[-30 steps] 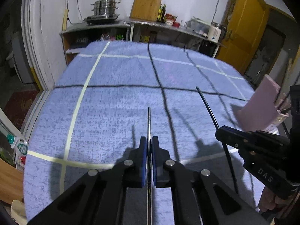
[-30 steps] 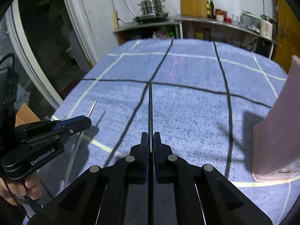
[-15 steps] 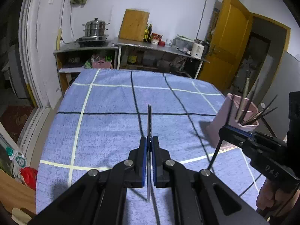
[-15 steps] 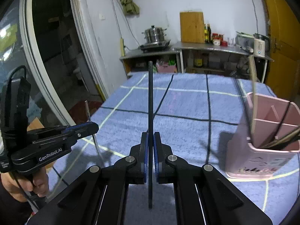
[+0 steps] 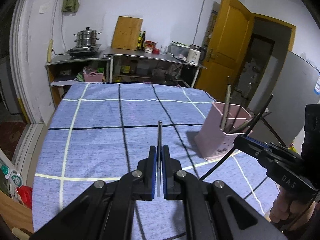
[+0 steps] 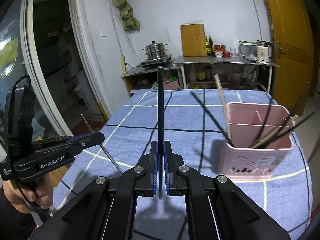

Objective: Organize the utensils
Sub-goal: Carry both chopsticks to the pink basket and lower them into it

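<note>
My left gripper (image 5: 159,152) is shut on a silver metal chopstick (image 5: 159,134) and holds it above the blue checked tablecloth (image 5: 96,140). My right gripper (image 6: 160,148) is shut on a black chopstick (image 6: 160,104) that points up and forward. A pink divided utensil holder (image 6: 258,142) stands on the cloth to the right and holds several chopsticks. It also shows in the left wrist view (image 5: 222,134). The right gripper appears in the left wrist view (image 5: 240,140), and the left gripper in the right wrist view (image 6: 98,138); both are left of the holder.
The table's left edge (image 5: 40,160) drops to the floor by a door frame. A metal counter (image 5: 140,56) with a steamer pot (image 5: 87,38), cutting board and kettle stands behind the table. A yellow door (image 5: 226,46) is at the back right.
Both grippers have lifted and tilted up with their chopsticks held. The pink holder now shows more fully in both views, and the right gripper is nearer to it.
</note>
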`<state>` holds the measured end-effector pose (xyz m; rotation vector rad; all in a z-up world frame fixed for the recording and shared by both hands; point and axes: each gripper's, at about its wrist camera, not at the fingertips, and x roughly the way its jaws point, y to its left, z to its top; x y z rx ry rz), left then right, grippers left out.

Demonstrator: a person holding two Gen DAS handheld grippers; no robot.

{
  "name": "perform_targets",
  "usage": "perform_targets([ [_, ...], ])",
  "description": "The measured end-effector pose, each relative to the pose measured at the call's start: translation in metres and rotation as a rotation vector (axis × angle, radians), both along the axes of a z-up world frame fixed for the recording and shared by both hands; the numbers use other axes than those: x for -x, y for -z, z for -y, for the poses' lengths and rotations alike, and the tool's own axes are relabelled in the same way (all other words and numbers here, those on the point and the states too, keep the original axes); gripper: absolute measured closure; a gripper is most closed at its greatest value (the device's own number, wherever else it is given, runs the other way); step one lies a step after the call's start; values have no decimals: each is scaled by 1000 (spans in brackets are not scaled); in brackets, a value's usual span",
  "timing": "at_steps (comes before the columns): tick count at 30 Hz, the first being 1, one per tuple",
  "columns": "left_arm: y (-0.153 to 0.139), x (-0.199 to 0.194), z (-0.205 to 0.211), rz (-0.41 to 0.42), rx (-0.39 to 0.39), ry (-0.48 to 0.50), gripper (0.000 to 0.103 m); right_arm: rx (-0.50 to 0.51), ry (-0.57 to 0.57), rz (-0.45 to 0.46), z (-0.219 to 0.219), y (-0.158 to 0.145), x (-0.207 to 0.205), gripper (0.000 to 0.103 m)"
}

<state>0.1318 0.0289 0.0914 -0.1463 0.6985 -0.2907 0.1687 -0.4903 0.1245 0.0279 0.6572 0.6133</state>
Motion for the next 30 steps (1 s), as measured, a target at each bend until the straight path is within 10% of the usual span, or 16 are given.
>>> perform_targets([
  [30,-76,-45,136,91,64,241,98,-91,263,148,122,-74,-22,98],
])
